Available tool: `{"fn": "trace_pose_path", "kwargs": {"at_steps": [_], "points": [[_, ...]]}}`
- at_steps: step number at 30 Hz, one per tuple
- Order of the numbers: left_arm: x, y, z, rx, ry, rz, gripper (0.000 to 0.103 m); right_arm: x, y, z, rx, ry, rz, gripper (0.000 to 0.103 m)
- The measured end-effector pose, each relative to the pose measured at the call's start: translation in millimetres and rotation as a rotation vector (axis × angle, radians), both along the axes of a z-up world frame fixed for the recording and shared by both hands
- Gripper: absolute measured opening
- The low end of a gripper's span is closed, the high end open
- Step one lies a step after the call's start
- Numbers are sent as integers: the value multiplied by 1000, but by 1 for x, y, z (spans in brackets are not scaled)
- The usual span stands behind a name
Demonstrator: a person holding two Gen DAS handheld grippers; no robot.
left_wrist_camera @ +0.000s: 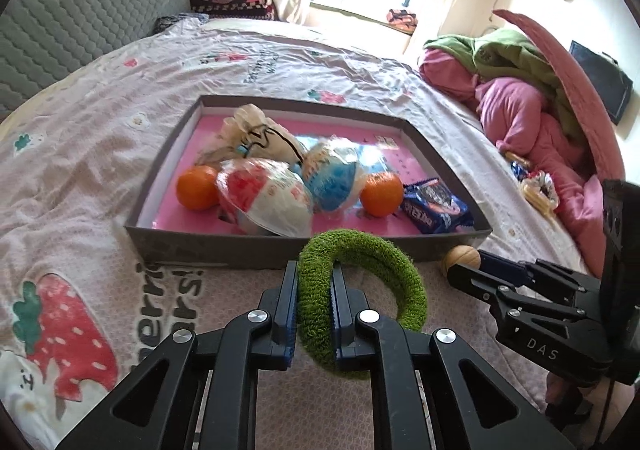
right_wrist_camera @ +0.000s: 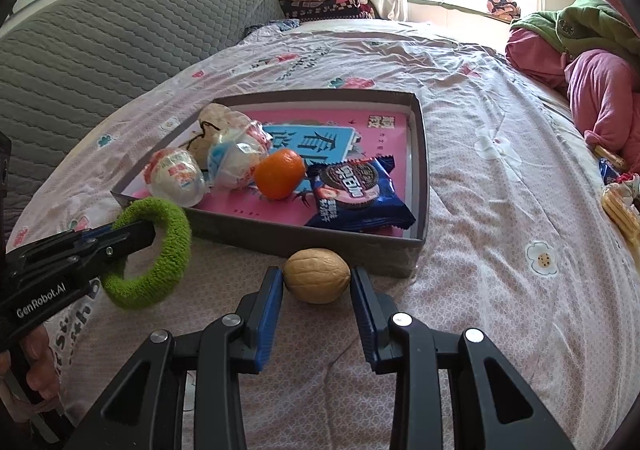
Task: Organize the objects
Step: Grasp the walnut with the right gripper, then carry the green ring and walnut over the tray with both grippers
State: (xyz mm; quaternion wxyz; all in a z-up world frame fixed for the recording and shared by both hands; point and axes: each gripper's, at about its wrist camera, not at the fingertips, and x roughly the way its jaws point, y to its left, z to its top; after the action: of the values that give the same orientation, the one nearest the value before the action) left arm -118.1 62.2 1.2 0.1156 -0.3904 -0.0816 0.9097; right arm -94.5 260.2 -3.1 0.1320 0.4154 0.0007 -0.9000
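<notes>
My bed (left_wrist_camera: 120, 98) carries everything here, under a pale pink sheet printed with strawberries and flowers; its lettering is too broken up by folds to read. On it lies a shallow grey box (left_wrist_camera: 208, 246) with a pink printed liner whose large characters I cannot make out.

Inside the box sit two wrapped egg-shaped packs, one red and white (left_wrist_camera: 264, 196), one blue and white (left_wrist_camera: 334, 180), a cream drawstring pouch (left_wrist_camera: 256, 134) behind them, and two oranges (left_wrist_camera: 198, 187) (left_wrist_camera: 382, 189). A blue cookie packet (right_wrist_camera: 354, 192) lies in the box's near right corner, long axis running roughly left to right, with a dark sandwich cookie pictured; its writing I cannot read surely.

My left claw (left_wrist_camera: 314, 278) is clenched on a fuzzy green ring (left_wrist_camera: 360, 290), pinching one side of the loop, which hangs raised just before the box's near wall. Seen from the right wrist, that claw's body reads "GenRobot.AI".

My right claw (right_wrist_camera: 317, 282), marked "DAS", grips a walnut (right_wrist_camera: 317, 276) on the sheet beside the box's near wall, its long axis spanning pad to pad.
</notes>
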Motion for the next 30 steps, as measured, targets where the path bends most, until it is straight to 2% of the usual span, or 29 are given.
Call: {"fn": "trace_pose_path", "kwargs": {"at_steps": [10,17,23,30], "points": [[8,-15,20,-8,43,40,13,4,2,14,-53,54,16,35],[11,-33,36,-16,85,90,13,10,2,29,-77,140,18,35],[11,-50,46,-10,109,138,13,16,2,43,-81,226,21,35],[9,-69,54,-33,151,204,14,23,-6,53,-41,307,31,35]]}}
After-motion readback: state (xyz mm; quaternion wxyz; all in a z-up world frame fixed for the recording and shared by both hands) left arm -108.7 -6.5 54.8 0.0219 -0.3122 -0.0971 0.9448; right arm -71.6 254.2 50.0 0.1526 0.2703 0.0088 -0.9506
